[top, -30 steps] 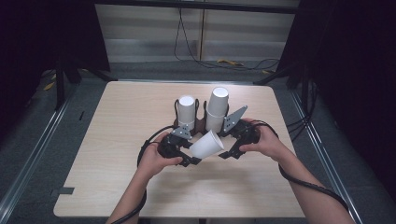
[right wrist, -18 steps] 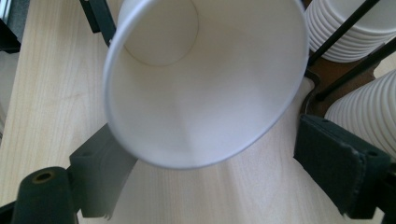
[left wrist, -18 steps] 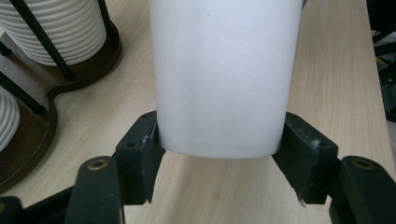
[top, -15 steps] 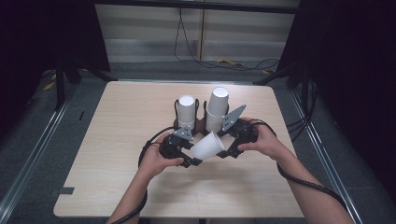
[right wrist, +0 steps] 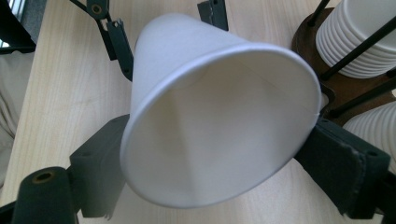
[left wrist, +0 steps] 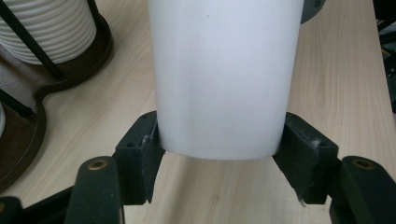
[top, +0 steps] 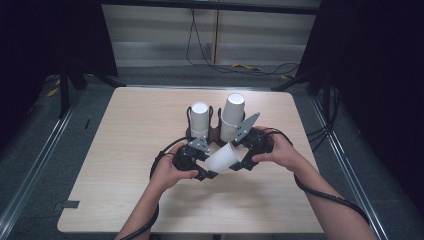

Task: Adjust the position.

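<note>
A white paper cup (top: pixel 223 157) lies tilted on its side just above the table, held between both grippers. My left gripper (top: pixel 209 171) is shut on the cup's base end; in the left gripper view its pads (left wrist: pixel 140 154) press both sides of the cup (left wrist: pixel 224 74). My right gripper (top: pixel 241 161) grips the rim end. In the right gripper view the open mouth of the cup (right wrist: pixel 219 116) faces the camera, with the right gripper (right wrist: pixel 224 144) clamped across the rim. The left gripper's jaws show beyond it at the cup's far end.
A dark brown two-post cup holder (top: pixel 215 134) stands just behind the grippers, carrying two upside-down stacks of white cups (top: pixel 199 117) (top: pixel 232 114). Its base (left wrist: pixel 70 79) lies close to the left gripper. Bare wooden tabletop (top: pixel 125 150) surrounds the hands.
</note>
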Demonstrator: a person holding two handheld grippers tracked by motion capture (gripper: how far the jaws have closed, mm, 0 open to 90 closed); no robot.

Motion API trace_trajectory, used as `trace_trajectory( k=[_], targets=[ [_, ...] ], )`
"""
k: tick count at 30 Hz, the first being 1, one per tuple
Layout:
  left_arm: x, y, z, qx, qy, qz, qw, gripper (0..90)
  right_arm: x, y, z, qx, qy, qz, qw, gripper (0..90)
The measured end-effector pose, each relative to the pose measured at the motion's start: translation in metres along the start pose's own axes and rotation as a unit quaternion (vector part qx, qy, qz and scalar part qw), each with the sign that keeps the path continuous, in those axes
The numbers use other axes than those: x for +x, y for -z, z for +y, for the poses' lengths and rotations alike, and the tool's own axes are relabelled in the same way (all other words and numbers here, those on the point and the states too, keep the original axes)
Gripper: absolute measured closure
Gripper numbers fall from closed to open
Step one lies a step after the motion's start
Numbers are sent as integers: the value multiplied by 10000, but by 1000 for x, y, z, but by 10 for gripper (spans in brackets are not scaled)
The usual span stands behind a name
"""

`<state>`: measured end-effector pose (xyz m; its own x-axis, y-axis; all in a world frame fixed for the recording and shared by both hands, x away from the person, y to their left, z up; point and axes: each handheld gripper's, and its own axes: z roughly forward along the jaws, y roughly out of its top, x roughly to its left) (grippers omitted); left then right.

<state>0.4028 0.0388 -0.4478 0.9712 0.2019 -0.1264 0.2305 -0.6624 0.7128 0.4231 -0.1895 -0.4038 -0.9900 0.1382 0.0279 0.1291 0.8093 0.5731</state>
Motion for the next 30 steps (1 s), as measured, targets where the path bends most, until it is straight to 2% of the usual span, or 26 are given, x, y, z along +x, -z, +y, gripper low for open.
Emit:
trace_trajectory(
  k=[3,6,9,17,19,24,28,30],
  targets=[
    [0,-1,0,46,-56,-19,10000,360,1,-1,1,22,-37,37,10000,138],
    [0,-3,0,41,-45,-14,10000,360,1,-1,2,57,33,16,10000,148],
    [-1,-4,-1,31,-27,-25,10000,359,2,0,2,-19,59,66,10000,160],
    [-1,-6,0,175,-153,-34,9997,358,3,2,6,-29,81,123,9999,169],
    [-1,-7,0,178,-125,-56,9997,358,3,2,7,-35,75,109,9999,171],
    [-2,-7,1,202,-127,58,9997,356,3,2,7,-9,133,68,9999,184],
    [-3,-7,2,268,-220,190,9992,346,3,3,7,40,137,71,9999,191],
    [-2,-8,2,408,-167,291,9986,290,3,3,7,31,162,62,9998,192]
  ],
)
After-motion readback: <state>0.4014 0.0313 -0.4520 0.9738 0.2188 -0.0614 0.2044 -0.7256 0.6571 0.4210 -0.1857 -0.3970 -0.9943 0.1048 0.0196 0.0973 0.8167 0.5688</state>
